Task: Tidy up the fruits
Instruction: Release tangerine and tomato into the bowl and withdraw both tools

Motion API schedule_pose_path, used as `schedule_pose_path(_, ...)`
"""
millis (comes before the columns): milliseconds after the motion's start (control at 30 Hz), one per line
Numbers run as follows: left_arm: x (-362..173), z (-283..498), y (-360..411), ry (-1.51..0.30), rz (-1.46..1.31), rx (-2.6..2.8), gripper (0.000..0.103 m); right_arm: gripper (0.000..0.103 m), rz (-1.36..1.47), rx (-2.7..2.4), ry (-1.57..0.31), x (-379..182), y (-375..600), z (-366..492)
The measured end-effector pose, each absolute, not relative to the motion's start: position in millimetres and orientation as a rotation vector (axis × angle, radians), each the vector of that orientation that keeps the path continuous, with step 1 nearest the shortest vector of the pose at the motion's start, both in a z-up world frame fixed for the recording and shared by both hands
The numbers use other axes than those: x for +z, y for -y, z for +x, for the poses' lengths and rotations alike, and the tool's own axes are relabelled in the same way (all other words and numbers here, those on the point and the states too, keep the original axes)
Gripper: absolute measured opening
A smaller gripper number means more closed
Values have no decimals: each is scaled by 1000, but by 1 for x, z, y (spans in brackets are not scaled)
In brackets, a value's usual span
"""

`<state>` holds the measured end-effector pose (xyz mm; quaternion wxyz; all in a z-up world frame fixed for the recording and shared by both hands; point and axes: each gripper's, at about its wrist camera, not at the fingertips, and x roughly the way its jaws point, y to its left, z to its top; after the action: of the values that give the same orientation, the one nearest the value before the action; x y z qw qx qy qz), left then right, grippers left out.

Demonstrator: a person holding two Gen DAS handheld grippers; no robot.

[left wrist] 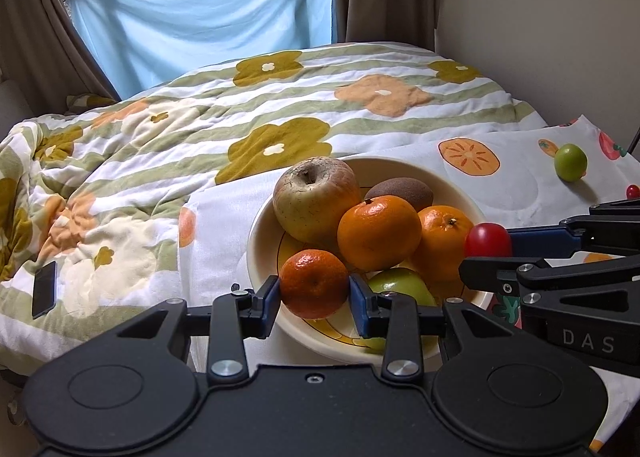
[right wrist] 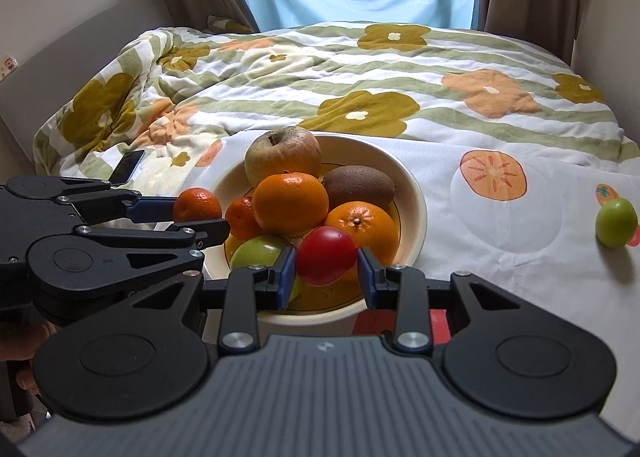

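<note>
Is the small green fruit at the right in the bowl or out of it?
Out. The small green fruit lies alone on the printed cloth, well apart from the bowl.

bowl (right wrist: 416,193): piled fruit | green fruit (right wrist: 616,222): loose on cloth

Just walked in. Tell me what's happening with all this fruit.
A person is sorting fruit into a bowl on the bed, with a gripper in each hand. The left gripper is shut on a small tangerine at the bowl's near left edge. The right gripper is shut on a red tomato above the bowl's near side. The bowl already holds an apple, a kiwi, oranges and a green fruit. A lime lies on the cloth to the right.
</note>
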<state>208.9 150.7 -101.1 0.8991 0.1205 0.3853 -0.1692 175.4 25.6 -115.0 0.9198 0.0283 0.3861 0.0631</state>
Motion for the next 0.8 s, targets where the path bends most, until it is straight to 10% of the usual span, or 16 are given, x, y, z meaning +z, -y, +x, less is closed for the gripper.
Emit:
schedule_pose_path(167, -90, 205, -157, -731, 254, -337, 83, 48, 60, 122, -797, -116, -26, 177)
schedule_pose_path(800, -68, 184, -194, -749, 174, -257, 86, 48, -9, 154, -829, -125, -35, 184)
